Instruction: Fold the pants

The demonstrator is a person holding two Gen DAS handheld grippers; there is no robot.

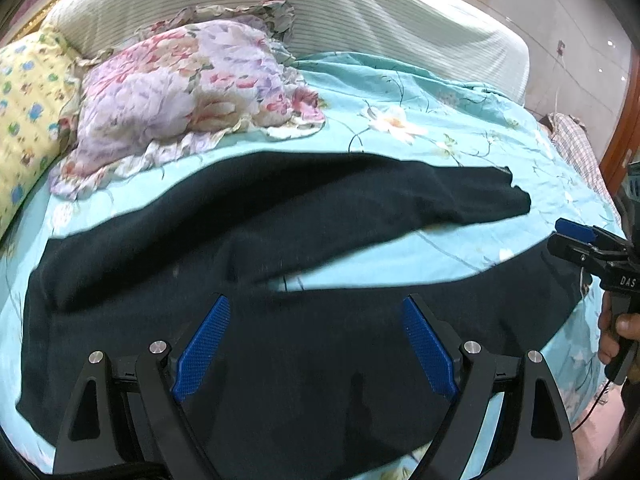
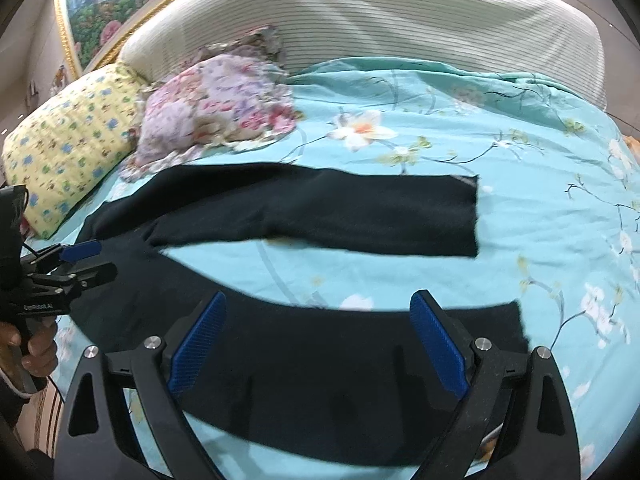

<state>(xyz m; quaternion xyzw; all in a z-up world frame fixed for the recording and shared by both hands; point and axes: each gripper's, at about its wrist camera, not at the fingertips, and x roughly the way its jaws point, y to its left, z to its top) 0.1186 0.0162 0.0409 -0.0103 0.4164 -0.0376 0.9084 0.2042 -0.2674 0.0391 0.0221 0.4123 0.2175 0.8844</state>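
Left wrist view showed my left gripper (image 1: 316,344) with jaws open over the pants (image 1: 248,216) on the bed (image 1: 420,92); legs stretched rightward, nearer my right gripper (image 2: 320,344), also open.

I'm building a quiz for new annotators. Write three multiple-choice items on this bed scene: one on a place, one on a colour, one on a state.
1. Where do the pants lie?
A. on the yellow pillow
B. on the turquoise floral sheet
C. on the floor

2. What colour are the pads on the left gripper?
A. blue
B. red
C. white

3. How do the right gripper fingers stand?
A. shut on a cuff
B. spread apart, holding nothing
C. out of view

Answers: 1 B, the dark legs spread across the sheet; 2 A, both pads show blue; 3 B, cloth shows between the parted fingers.
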